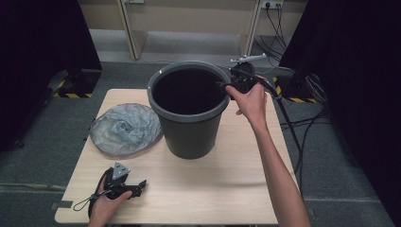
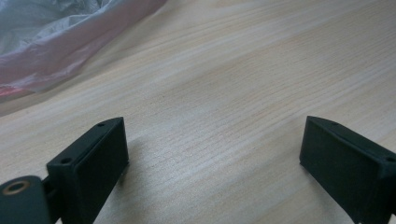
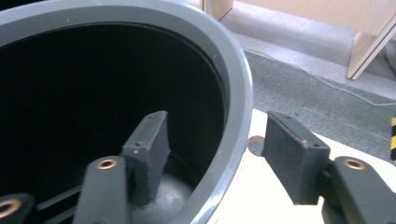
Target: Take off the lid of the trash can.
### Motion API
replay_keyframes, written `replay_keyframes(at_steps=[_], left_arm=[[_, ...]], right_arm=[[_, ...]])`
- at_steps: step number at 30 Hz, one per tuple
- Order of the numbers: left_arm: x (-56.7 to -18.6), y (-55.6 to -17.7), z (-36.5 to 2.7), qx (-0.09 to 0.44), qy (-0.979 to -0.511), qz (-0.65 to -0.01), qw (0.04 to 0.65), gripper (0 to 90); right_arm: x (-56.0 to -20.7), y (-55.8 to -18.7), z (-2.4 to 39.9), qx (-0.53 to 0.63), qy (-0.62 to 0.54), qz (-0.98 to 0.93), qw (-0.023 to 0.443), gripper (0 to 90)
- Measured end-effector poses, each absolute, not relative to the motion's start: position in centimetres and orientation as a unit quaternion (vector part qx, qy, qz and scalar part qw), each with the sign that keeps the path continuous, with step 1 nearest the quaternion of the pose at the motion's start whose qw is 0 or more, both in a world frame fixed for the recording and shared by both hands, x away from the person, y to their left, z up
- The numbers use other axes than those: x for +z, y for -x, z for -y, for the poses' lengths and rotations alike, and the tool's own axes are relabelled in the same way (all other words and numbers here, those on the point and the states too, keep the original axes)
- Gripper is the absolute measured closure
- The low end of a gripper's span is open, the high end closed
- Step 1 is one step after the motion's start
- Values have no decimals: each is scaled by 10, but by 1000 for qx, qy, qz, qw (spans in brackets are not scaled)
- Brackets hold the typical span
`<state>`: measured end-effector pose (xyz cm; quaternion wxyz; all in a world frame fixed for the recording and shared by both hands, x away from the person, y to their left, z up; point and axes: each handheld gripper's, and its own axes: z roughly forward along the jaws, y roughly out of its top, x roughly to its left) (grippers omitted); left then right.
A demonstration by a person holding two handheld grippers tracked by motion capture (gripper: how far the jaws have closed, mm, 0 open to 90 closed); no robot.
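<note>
Jaws, right gripper [image 3: 212, 156]: spread, straddling the right rim of the round dark grey plastic bin [image 1: 191, 132], not pinching.
Jaws, left gripper [image 2: 212, 161]: spread wide, nothing between.
Bin: upright, mid-table.
Open room: bare light wooden table [image 1: 227, 189] along near edge.

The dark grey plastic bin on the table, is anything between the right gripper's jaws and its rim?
Nothing visible. The right gripper already straddles the rim of the dark grey plastic bin, one jaw inside, one outside, with gaps on both sides. The crumpled clear plastic bag lies apart, on the light wooden table.
</note>
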<state>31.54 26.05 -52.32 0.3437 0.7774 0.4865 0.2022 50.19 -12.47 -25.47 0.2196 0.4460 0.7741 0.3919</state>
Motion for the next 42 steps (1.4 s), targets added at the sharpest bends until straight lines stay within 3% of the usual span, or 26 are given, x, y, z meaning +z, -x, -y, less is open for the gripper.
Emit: replay_keyframes(at_steps=[10,13,23,42], left_arm=[[-523,-315,-261,202,-777,-486,344,71],[-523,-315,-261,202,-777,-486,344,71],[-523,-315,-261,202,-777,-487,344,74],[-523,-315,-261,203,-776,-487,344,84]], right_arm=[[-259,-515,124,357,-455,-790,203,606],[-257,-520,121,342,-461,-794,198,626],[-243,-524,109,325,-454,-791,251,740],[-218,-525,137,412,-466,-746,237,779]])
